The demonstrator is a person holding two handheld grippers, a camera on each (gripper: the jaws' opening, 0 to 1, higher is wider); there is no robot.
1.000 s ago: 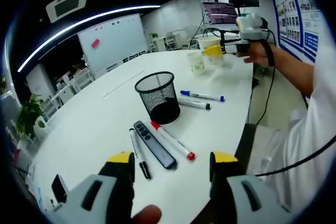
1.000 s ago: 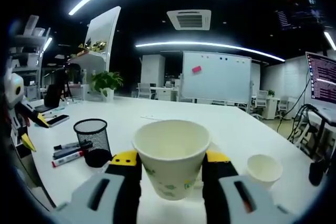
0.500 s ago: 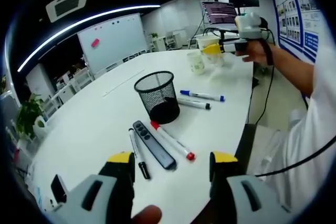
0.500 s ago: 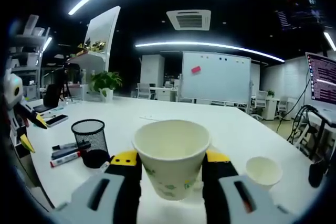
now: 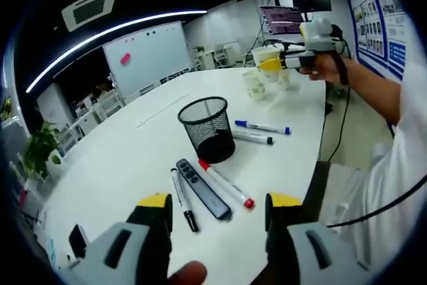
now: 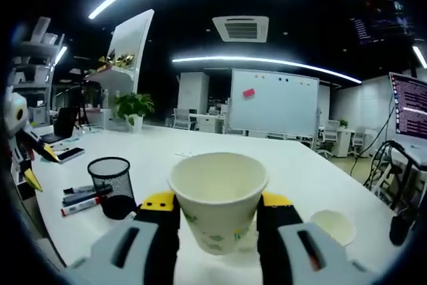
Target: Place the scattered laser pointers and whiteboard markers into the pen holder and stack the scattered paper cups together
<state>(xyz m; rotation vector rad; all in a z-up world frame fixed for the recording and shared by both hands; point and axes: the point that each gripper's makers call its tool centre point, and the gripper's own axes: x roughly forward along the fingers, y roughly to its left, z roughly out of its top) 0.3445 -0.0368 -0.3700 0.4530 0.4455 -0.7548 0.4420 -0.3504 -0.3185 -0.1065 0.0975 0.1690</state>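
Our right claw clenched on a paper cup above the white desk, a second cup standing just right, our left claw released over a laser pointer and red-capped marker, beside the mesh pen holder

White table; black mesh pen holder; red-capped and blue-capped white markers; black laser pointer; white paper cup, green print.

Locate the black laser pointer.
In the left gripper view, the flat black laser pointer lies on the white table before the black mesh pen holder, between a black-capped marker and a red-capped marker.
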